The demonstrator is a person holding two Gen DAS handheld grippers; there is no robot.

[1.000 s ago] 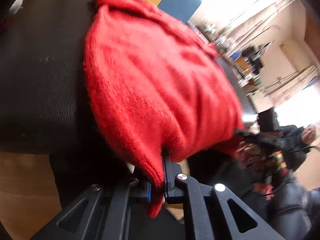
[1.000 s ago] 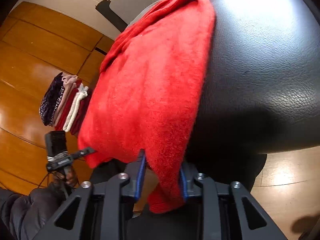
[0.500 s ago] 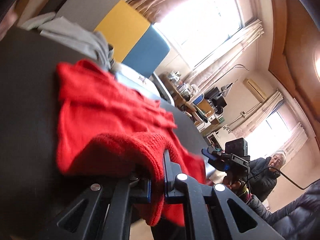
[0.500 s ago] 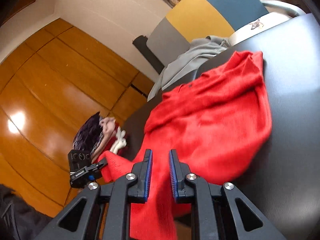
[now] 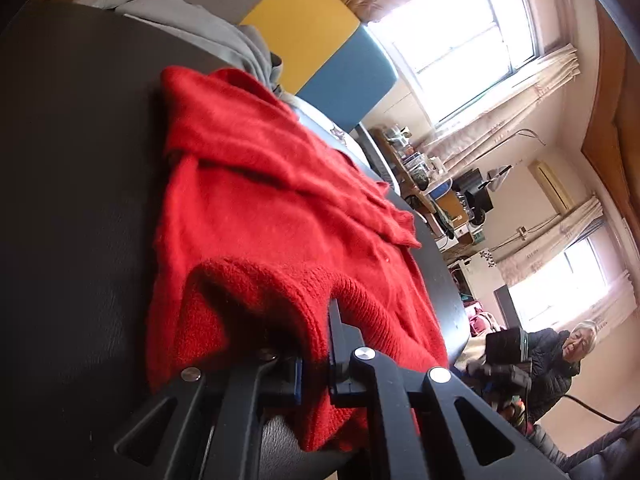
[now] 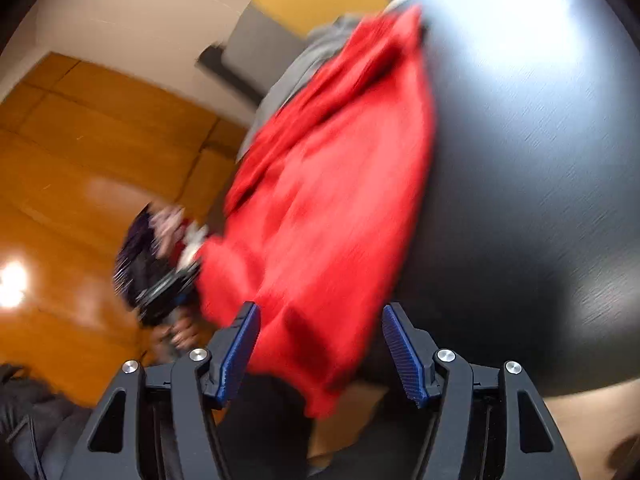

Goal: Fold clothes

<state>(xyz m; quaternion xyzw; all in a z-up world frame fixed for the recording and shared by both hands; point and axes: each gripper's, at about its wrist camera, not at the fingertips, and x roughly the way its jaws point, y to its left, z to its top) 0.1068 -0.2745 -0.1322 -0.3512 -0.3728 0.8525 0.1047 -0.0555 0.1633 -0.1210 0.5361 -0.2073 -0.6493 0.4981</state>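
no readable text, no labels, no brands, no numbers in either view

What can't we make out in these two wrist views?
- Red sweater hem, left wrist: it drapes over the left tongs, hiding how much is pinched.
- Clothes pile, right wrist: motion blur; items can't be told apart.
- Sweater's lower edge past the opening right tongs: hangs off the black table, cut off by the tongs' frame.
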